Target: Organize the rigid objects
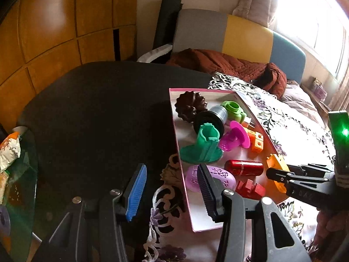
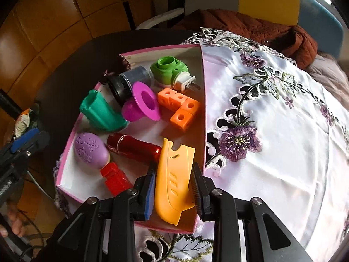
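Yellow plastic tool [image 2: 174, 181] clamped between the pads of the right gripper [image 2: 173, 193], over the near right corner of the pink-edged box [image 2: 65, 150].

Inside the box: red cylinder [image 2: 133, 149], purple egg [image 2: 90, 150], red block [image 2: 114, 178], orange cube piece [image 2: 180, 107], magenta funnel [image 2: 141, 104], teal holder [image 2: 101, 112], green plug-in [image 2: 172, 71]. Left gripper [image 1: 172, 187] straddling the box's left wall, jaws apart, gripping nothing. Box on embroidered white cloth [image 2: 272, 131].

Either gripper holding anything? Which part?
Right gripper clamps the yellow plastic piece across its lower sides. Left gripper holds nothing.
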{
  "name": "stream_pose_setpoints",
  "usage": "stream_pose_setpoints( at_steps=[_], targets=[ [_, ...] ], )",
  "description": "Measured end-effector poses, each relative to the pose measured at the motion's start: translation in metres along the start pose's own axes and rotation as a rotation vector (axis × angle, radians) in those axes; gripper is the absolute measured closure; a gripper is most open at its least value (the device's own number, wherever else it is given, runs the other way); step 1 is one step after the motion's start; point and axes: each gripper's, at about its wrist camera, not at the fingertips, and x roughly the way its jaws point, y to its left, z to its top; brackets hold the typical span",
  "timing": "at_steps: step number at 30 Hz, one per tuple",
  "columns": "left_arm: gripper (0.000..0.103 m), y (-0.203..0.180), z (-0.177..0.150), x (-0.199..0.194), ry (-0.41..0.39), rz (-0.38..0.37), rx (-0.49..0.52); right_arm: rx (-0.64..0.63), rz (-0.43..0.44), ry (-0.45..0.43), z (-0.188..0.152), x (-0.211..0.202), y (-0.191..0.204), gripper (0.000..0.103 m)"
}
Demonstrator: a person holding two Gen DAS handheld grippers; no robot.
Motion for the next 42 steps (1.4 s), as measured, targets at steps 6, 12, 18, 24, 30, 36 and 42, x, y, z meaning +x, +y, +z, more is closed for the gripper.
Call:
stream_pose_setpoints(
  at_steps=[6,12,18,24,30,36,42],
  targets=[
    [0.054,0.005,-0.001,0.001,0.002,0.019,-0.025,-0.029,-0.049,-0.016,0.002,0.009,0.011,0.073],
    [0.054,0.006,-0.001,-0.001,-0.01,0.049,-0.033,-0.046,-0.083,0.0,-0.005,0.022,0.019,0.071],
    [0.054,0.002,0.001,-0.007,-0.025,0.068,-0.016,-0.051,-0.059,-0.024,-0.007,0.018,0.025,0.052],
    [0.054,-0.004,0.001,-0.015,-0.046,0.064,-0.008,-0.071,-0.06,-0.086,-0.01,0.005,0.033,0.031],
    [0.032,-0.006,0.001,-0.023,-0.061,0.06,-0.026,-0.054,-0.097,-0.179,-0.01,-0.02,0.03,0.022],
    [0.025,-0.016,0.0,-0.031,-0.067,0.109,-0.035,-0.013,-0.143,-0.251,-0.016,-0.039,0.029,0.02],
    [0.025,-0.02,-0.005,-0.04,-0.082,0.113,-0.056,0.03,-0.153,-0.287,-0.023,-0.051,0.026,0.019]
  ],
)
